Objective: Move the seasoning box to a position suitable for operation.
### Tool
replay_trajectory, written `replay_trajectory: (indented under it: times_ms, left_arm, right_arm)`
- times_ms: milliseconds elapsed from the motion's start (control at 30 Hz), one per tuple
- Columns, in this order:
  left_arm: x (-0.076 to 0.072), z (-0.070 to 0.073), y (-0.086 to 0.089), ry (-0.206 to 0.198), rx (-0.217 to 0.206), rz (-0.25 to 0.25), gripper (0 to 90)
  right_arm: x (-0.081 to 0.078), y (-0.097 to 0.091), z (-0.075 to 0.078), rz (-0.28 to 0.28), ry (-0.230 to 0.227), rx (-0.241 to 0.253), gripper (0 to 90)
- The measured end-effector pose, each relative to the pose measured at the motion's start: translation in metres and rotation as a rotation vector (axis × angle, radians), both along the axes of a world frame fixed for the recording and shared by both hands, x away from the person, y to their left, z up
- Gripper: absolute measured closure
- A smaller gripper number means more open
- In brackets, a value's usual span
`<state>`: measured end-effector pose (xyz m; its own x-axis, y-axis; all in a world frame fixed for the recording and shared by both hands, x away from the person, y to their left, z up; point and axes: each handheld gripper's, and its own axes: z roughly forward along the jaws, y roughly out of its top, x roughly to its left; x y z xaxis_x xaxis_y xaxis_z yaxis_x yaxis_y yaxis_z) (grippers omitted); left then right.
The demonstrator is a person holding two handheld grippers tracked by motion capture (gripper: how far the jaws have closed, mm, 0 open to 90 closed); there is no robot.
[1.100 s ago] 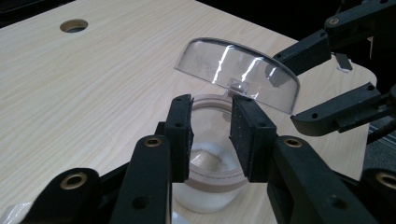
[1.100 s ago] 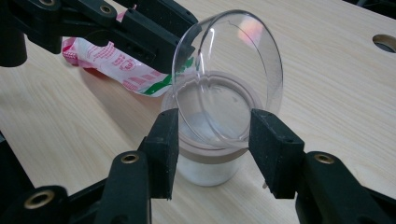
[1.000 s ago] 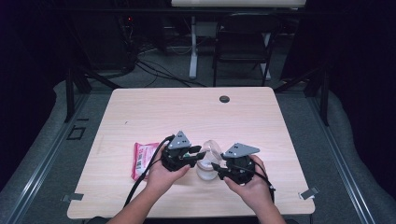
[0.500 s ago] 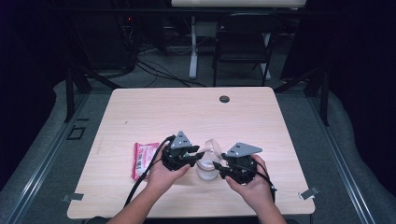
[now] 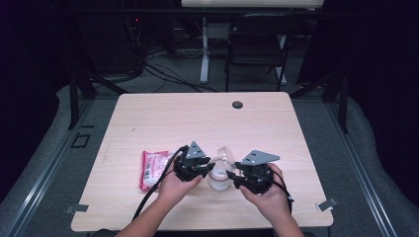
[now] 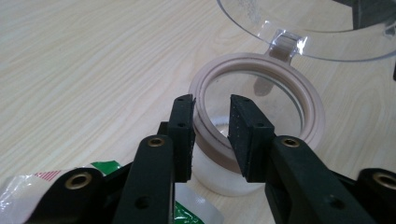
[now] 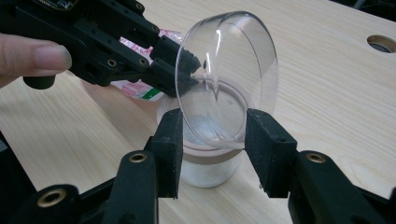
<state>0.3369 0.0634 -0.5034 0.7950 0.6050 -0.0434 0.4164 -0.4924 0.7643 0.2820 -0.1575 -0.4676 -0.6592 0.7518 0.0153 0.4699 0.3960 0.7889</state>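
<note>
Left hand-held gripper [image 6: 211, 135] has its jaws astride the near rim of the jar [image 6: 259, 125], one inside, one outside, a narrow gap between them; can't tell if they're actually pinching the rim. Right hand-held gripper [image 7: 214, 149] is open, jaws either side of the jar's collar, with the clear hinged lid [image 7: 227, 77] flipped up between and above them

Jar sits near the front edge of the tabletop [image 5: 197, 118], between both hands; snack packet [image 5: 152, 168] lies just beside the left gripper

My read: step is steadying the jar with the lid open. To do it well, left should bite the rim squarely and keep the jar flat; right should stay off the lid and hinge, which look flimsy

Room: far half of the tabletop is bare apart from a cable hole [image 5: 237, 104]. Front edge is close, so push moves away from the person, not toward
</note>
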Motion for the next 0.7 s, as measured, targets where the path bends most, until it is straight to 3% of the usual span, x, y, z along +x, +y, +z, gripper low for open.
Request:
replay_trajectory:
  times_ms: [200, 367, 700]
  left_arm:
    - [0.001, -0.001, 0.002, 0.009, -0.015, -0.003, 72.5]
    - [0.000, -0.002, 0.002, -0.008, -0.021, 0.001, 73.2]
    - [0.000, -0.002, 0.002, -0.017, -0.011, -0.007, 73.5]
  right_arm:
    - [0.000, -0.001, 0.001, 0.001, 0.003, 0.000, 58.3]
    - [0.000, -0.005, 0.003, 0.001, 0.009, 0.008, 60.9]
    - [0.000, -0.017, 0.008, -0.014, 0.018, 0.039, 63.7]
